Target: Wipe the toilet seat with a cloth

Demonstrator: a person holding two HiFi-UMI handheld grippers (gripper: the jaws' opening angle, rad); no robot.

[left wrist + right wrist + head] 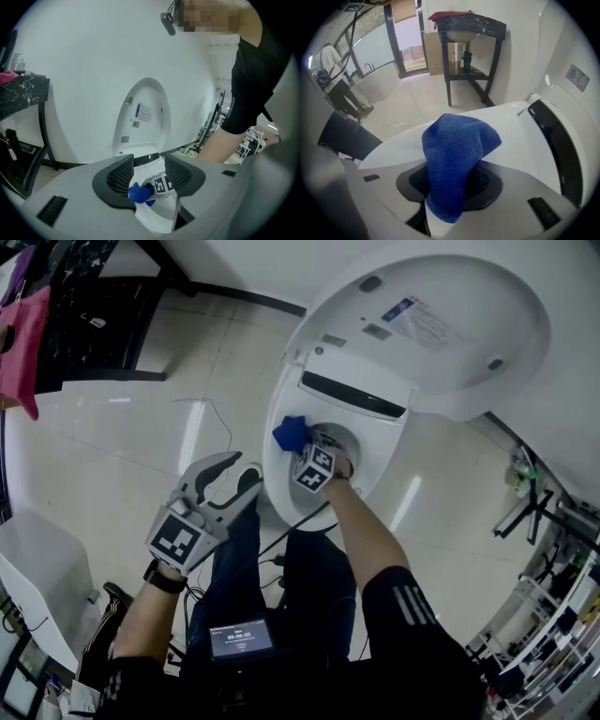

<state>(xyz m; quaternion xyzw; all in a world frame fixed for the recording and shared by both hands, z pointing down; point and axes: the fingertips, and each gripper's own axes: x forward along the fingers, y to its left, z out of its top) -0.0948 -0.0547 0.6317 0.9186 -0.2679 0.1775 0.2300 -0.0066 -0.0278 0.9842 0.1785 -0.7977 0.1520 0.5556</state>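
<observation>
A white toilet stands with its lid [441, 324] raised and its seat [277, 465] down. My right gripper [302, 448] is over the seat's left side, shut on a blue cloth [290, 432] that bunches up from between its jaws [457, 164]. The cloth hangs over the white seat [520, 136] in the right gripper view. My left gripper [234, 476] is held off the toilet's near left, jaws apart and empty. Between its jaws I see the cloth [139, 193], the right gripper's marker cube [161, 184] and the raised lid [143, 115].
A dark marble-topped stand [471, 23] with a red cloth [446, 15] on it is beside the toilet; its frame [103, 306] shows at upper left. Cables [300, 521] trail on the tiled floor. A white tub [33, 577] is at left, metal racks [553, 596] at right.
</observation>
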